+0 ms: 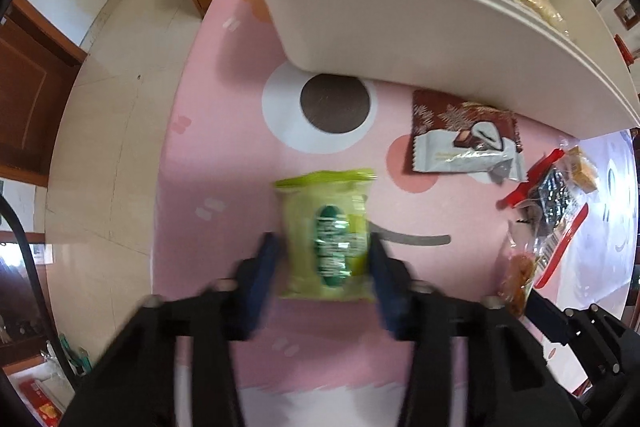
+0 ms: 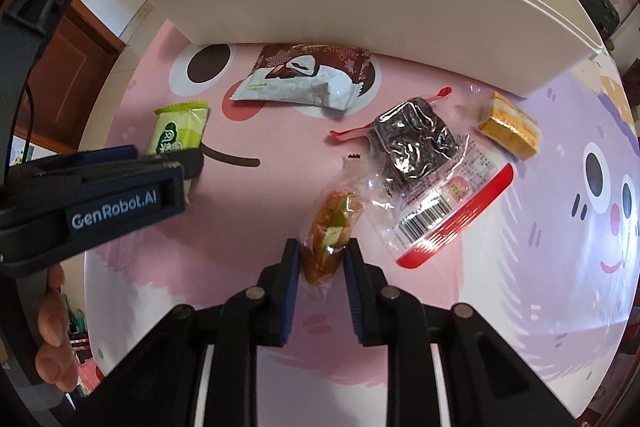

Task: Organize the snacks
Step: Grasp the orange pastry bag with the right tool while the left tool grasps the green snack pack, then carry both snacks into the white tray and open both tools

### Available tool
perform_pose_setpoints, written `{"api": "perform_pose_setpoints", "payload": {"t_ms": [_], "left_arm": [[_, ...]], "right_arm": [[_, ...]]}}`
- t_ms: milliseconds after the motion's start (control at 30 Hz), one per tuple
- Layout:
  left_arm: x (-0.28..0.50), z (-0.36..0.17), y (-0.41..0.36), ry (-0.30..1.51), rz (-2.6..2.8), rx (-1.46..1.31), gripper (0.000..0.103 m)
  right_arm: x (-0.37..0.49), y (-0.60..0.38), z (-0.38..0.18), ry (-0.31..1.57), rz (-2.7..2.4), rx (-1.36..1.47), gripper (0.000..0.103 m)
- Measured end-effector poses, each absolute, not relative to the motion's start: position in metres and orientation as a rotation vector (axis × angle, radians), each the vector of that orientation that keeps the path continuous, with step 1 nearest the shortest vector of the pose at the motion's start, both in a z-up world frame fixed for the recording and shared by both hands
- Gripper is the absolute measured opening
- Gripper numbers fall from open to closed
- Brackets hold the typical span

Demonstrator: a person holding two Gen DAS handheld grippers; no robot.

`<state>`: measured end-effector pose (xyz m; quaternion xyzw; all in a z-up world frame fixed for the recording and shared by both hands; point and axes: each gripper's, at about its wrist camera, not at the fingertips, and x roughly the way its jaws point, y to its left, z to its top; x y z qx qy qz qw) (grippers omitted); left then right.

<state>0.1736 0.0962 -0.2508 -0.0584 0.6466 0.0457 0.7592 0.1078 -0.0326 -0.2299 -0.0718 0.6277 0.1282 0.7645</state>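
So the thing the next move hangs on here is how each packet sits between its tongs and where the white bin [image 1: 400, 27] lies from them. The left tongs [image 1: 324, 247] point pretty much straight down at the desk [image 1: 200, 147] and are clenched on the green snack packet [image 1: 326, 231], pads pressing its two long sides, so the packet's long axis runs straight ahead between the fingers, toward the bin's near wall. That packet sits out toward the desk's left edge, flat on the pink mat as far as I can tell. The right tongs [image 2: 322, 259] are clamped on the clear-wrapped brownish snack [image 2: 330, 227], pinching its near end, with the rest of it pointing ahead toward the bin too. Both are on the near side of the bin and neither packet looks lifted. The brown-and-white chocolate packet [image 2: 304, 83] lies right against the bin's front wall, between the two tongs, and the dark seaweed-looking packet [image 2: 420, 147] with the red strip sits just beside the right one. I'd guess both go up and forward over the rim, and the right has the more cluttered path.
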Motion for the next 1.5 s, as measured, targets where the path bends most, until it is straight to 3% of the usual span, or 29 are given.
{"api": "perform_pose_setpoints", "payload": {"t_ms": [233,467,1067,1300,1500], "left_arm": [[0.163,-0.253,0.078,1.433,0.117,-0.109,0.036],[0.147,-0.211,0.073,1.397,0.081,-0.124,0.035],[0.211,-0.026,0.047,0.995,-0.015,-0.042,0.035],[0.244,0.005,0.047,0.934,-0.01,-0.012,0.035],[0.27,0.0,0.042,0.947,-0.004,0.011,0.035]], "right_arm": [[0.099,-0.042,-0.233,1.375,0.305,-0.167,0.022],[0.089,-0.05,-0.21,1.345,0.342,-0.166,0.022],[0.154,-0.1,-0.04,1.021,0.314,-0.05,0.022],[0.192,-0.105,0.012,0.908,0.285,-0.059,0.022],[0.22,-0.1,0.028,0.872,0.266,-0.056,0.022]]}}
